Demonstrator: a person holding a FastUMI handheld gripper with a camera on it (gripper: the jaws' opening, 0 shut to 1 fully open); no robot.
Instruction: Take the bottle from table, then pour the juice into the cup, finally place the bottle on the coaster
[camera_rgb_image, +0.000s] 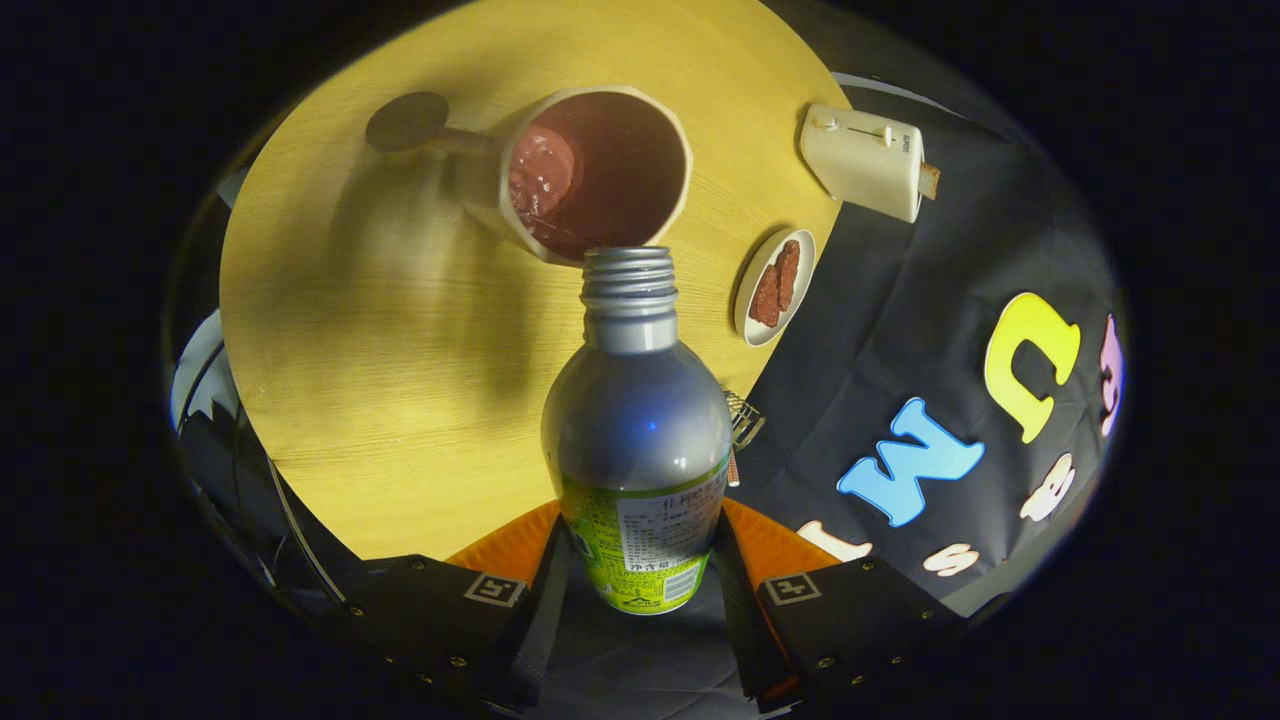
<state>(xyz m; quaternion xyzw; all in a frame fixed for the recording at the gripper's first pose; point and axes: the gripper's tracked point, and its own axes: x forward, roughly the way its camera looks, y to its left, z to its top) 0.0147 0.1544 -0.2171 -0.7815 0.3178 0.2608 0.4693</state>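
A: What's in the tongs (640, 585)?
B: They're clenched on the bottle (637, 420), one finger on each side. Cap off, its mouth points at the cup (590, 170) just beyond, which holds dark red juice.
A: Can you read the label?
B: Too small. The bottle's base is hidden between the fingers.
A: The coaster?
B: A dark disc (407, 120) past the cup on the table (380, 380).

Showing small print too fine to read on the bottle (637, 430) label, held between the gripper (640, 590) fingers.
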